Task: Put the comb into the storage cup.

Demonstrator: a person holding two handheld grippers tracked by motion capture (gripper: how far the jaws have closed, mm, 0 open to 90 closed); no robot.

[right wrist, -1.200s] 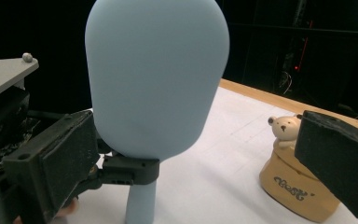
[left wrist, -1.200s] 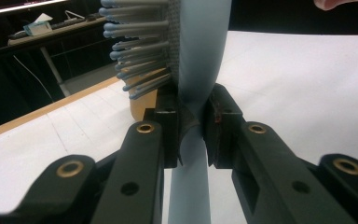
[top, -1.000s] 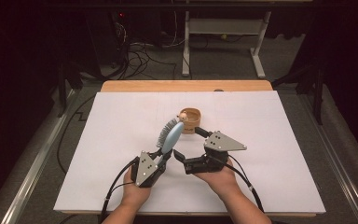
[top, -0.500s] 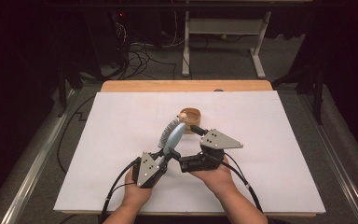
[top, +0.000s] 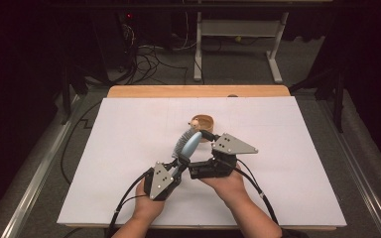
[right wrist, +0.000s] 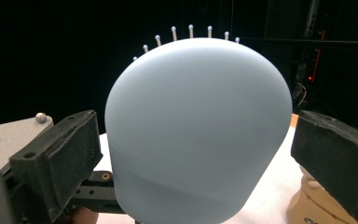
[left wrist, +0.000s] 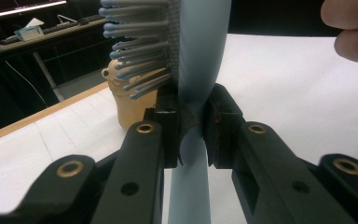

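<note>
Clamping hairbrush [left wrist: 193, 154] handle: left gripper [left wrist: 189, 126] | right gripper [right wrist: 191, 154] fingers closing, apart around brush head | writing: unreadable

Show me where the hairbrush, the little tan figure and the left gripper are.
hairbrush [right wrist: 198, 130]: right gripper view, smooth blue back of its head.
tan figure [left wrist: 131, 100]: left gripper view, its body.
left gripper [left wrist: 189, 128]: left gripper view, between its fingertips.

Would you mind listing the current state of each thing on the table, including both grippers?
Hairbrush: held up off the table, tilted, bristles facing away from the right gripper.
Left gripper: shut on the hairbrush neck, just below the bristles.
Right gripper: open, jaws either side of the brush head's smooth back, not pressing; they have just been closing a little.
Wooden cup: upright on the white table cover, apart from both grippers.
</note>
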